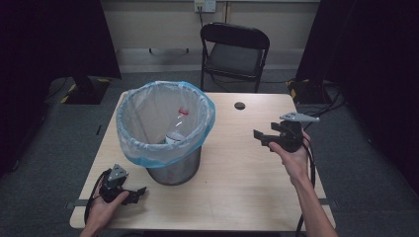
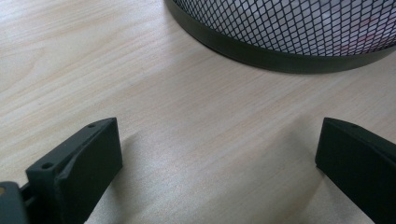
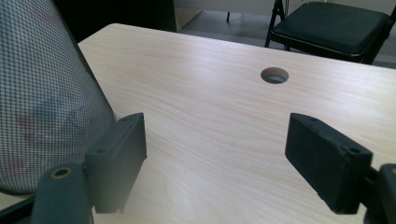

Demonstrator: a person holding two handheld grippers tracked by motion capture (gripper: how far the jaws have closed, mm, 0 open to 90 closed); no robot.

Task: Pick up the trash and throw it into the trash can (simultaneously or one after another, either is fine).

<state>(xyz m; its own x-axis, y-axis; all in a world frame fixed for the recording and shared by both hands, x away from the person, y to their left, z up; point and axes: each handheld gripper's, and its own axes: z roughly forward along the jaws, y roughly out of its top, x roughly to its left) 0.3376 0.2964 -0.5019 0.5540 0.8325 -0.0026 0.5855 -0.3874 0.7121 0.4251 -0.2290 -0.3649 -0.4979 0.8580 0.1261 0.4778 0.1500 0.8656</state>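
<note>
Nearest to you, at the near left corner of the table (image 1: 237,192), your left gripper (image 1: 139,193) rests low on the wood in your left hand (image 1: 101,210), its grey three-cornered plate on top. Its jaws are spread wide with nothing between them; in the left gripper view they frame bare tabletop, and the black base ring of the mesh bin (image 2: 280,51) curves across just beyond them.

Your right gripper (image 1: 263,139) is held above the right side of the table in your right hand (image 1: 295,160), pointing left toward the bin. Its jaws also stand apart and empty; in the right gripper view the mesh wall sits close beside one of them, and the round cable hole (image 3: 274,75) lies farther off on the tabletop.

The bin stands on the left half of the table, lined with a blue-edged plastic bag (image 1: 197,101) folded over its rim. Inside it lies a clear plastic bottle (image 1: 177,129) with a red cap, leaning with the cap toward the far side.

A black folding chair (image 1: 233,54) stands beyond the far edge of the table.
</note>
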